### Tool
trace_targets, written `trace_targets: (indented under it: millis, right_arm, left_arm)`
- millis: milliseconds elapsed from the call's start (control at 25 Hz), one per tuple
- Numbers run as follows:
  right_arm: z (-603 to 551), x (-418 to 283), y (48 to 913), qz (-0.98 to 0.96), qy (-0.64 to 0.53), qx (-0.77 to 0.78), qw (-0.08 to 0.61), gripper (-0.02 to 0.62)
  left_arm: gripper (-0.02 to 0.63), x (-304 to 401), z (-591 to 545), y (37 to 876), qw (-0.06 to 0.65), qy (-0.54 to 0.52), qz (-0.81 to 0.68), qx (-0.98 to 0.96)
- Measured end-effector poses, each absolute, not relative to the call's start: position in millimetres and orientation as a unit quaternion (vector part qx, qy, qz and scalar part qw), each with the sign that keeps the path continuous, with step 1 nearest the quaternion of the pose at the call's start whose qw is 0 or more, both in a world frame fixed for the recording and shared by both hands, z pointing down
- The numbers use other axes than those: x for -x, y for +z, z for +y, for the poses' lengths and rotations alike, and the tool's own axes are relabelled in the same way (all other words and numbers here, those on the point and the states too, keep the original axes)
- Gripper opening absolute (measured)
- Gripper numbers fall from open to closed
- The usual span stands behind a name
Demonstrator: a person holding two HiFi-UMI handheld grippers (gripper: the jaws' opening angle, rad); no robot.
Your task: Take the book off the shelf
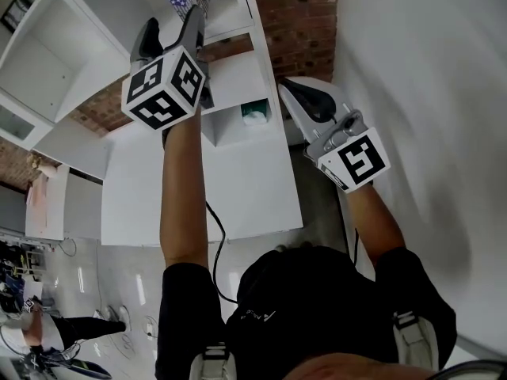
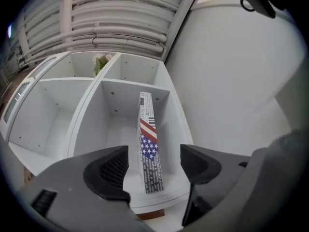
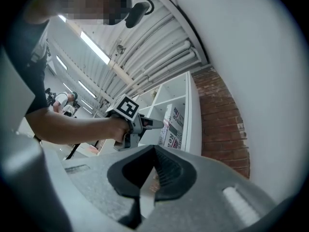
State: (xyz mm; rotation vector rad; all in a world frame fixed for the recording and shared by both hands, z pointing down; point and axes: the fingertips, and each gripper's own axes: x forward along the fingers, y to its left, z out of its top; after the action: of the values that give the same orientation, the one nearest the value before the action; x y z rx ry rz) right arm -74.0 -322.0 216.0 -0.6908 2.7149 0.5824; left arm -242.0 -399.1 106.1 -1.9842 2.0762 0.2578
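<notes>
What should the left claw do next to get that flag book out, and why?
Probably ease the left gripper forward, then close it on the thin flag-printed book in the white shelf cubby: its jaws stand open, lined up either side of the spine, not touching it.

Brick wall (image 1: 301, 22), ceiling pipes (image 2: 120, 28)

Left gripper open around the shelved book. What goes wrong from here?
The book stands alone in its shelf compartment and sits off-centre between the left gripper's open jaws; one pad may touch first and tip it.
Only the front edge seems to lie between the jaws; a shallow grip might slip while pulling.
</notes>
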Motion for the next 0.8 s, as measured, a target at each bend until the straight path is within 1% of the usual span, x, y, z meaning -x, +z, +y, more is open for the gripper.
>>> trace_targets:
  millis: [200, 560, 760, 800]
  right_arm:
    - [-326.4, 73.8, 207.0, 0.934, 0.213, 0.245, 0.147, 0.002]
    - [-328.1, 71.1, 207.5, 0.932, 0.218, 0.248, 0.146, 0.002]
    - [-330.5, 62.4, 213.6, 0.932, 0.212, 0.257, 0.145, 0.002]
    - [-330.5, 61.5, 214.0, 0.932, 0.212, 0.257, 0.145, 0.002]
  left_arm:
    - [0.344, 248.7, -434.0, 103.4, 0.107, 0.064, 0.720, 0.683]
    - [0.345, 254.1, -491.5, 104.1, 0.081, 0.006, 0.732, 0.676]
    - [0.341, 257.5, -507.8, 107.7, 0.066, -0.018, 0.744, 0.664]
    - [0.324, 259.7, -509.7, 108.5, 0.061, -0.020, 0.748, 0.661]
